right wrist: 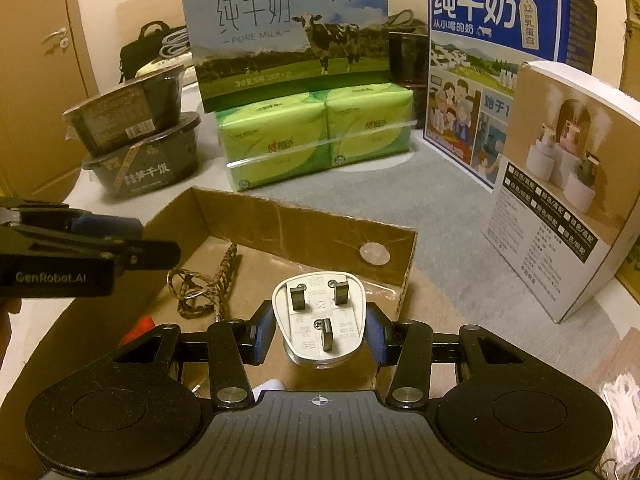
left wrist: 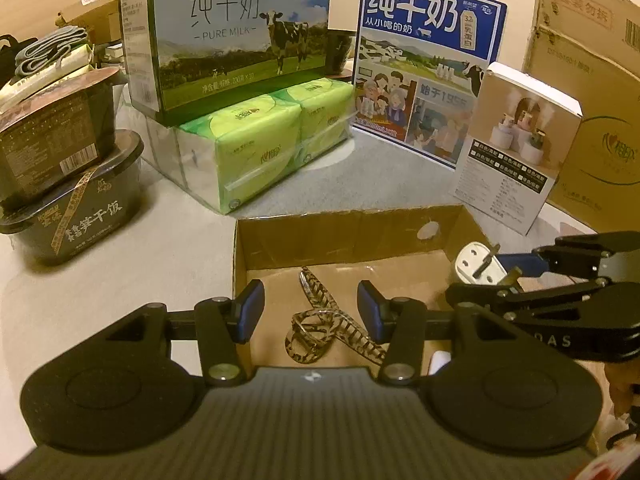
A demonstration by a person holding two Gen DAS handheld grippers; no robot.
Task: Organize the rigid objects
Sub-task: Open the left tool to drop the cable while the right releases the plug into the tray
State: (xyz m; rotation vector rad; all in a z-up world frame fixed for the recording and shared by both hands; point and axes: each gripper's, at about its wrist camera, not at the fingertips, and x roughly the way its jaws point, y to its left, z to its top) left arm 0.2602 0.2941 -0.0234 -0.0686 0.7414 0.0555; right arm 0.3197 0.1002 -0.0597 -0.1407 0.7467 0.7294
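Observation:
An open cardboard box (left wrist: pixel 340 236) (right wrist: pixel 280 220) lies on the grey table. A patterned lanyard with a metal ring (left wrist: pixel 320 320) (right wrist: pixel 204 284) lies on its floor. My left gripper (left wrist: pixel 311 308) is open and empty, just above the lanyard. My right gripper (right wrist: pixel 320 332) is shut on a white three-pin plug (right wrist: pixel 320 316), prongs facing outward, over the box's right side. The plug (left wrist: pixel 480 266) and right gripper (left wrist: pixel 516 276) show at the right of the left wrist view. The left gripper (right wrist: pixel 152 240) shows at the left of the right wrist view.
Behind the box stand green tissue packs (left wrist: pixel 260 144) under a milk carton (left wrist: pixel 236 28), a blue milk carton (left wrist: pixel 424 68), a white humidifier box (left wrist: pixel 516 148) and stacked black food bowls (left wrist: pixel 72 184). A large cardboard carton (left wrist: pixel 592 80) is at the right.

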